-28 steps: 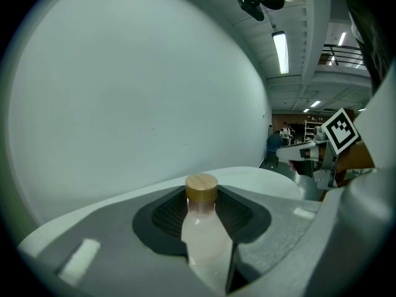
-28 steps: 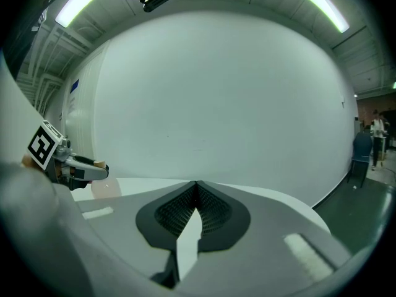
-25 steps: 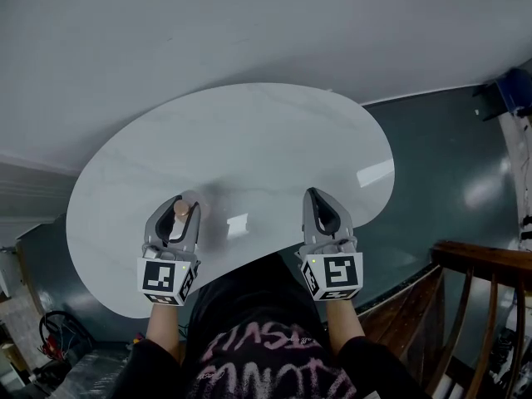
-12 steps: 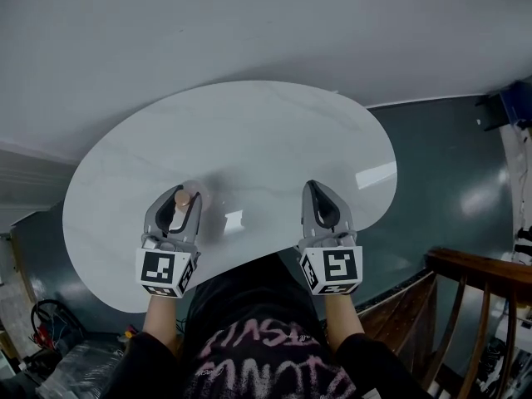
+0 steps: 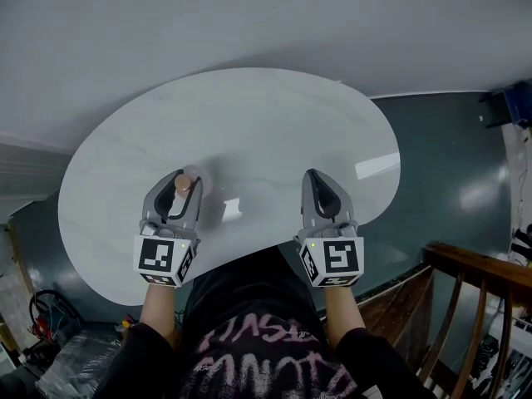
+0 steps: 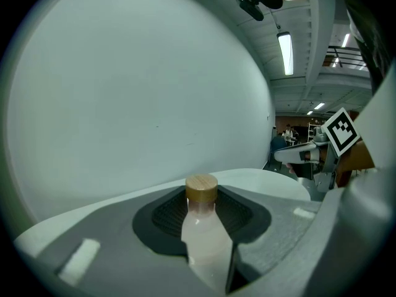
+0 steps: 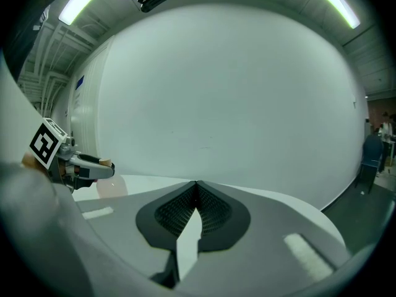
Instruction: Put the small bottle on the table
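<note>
A small bottle (image 6: 205,243) with pale pinkish contents and a wooden cap (image 6: 201,188) stands upright between the jaws of my left gripper (image 6: 213,198), which is shut on it. In the head view the left gripper (image 5: 184,184) holds the bottle (image 5: 181,183) over the near left part of the white oval table (image 5: 258,123); I cannot tell whether the bottle's base touches the top. My right gripper (image 5: 314,176) hovers over the near right part of the table, jaws closed together with nothing in them (image 7: 196,185). From the right gripper view, the left gripper (image 7: 86,167) and bottle (image 7: 112,187) show at the left.
A white wall stands behind the table. Dark green floor (image 5: 449,156) surrounds it. A wooden railing (image 5: 478,264) is at the lower right, and clutter (image 5: 41,339) lies on the floor at the lower left. The person's torso is close to the table's near edge.
Both grippers keep almost the same places over the table, the bottle still in the left one. The head view has shifted a little, so the table sits slightly higher.
</note>
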Motion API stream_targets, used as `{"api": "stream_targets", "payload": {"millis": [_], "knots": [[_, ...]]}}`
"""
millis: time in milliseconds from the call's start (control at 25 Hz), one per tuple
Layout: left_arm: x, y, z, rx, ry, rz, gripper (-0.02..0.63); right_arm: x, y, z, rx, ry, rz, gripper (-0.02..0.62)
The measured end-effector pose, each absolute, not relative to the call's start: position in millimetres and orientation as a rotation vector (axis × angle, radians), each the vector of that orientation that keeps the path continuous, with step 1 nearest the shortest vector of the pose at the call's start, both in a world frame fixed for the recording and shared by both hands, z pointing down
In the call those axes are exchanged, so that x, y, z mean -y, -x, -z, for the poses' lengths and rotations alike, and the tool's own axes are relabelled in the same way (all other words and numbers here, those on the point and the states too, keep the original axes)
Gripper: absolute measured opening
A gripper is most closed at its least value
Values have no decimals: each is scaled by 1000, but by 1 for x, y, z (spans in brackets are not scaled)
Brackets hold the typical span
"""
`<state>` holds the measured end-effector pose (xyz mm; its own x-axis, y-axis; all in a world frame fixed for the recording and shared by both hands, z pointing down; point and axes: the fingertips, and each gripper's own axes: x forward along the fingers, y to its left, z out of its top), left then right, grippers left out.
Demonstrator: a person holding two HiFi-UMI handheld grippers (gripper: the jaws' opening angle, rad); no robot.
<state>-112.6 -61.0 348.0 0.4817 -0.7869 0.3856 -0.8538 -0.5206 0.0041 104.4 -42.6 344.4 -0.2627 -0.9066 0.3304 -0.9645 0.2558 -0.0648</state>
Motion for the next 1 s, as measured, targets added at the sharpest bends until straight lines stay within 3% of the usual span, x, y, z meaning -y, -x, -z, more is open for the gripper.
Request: {"api": "stream_targets", "payload": {"millis": [1000], "knots": [[78,107,-375,1420,-2528,-485,149,56,-96,-381,2324,-1678,-396,9]]}}
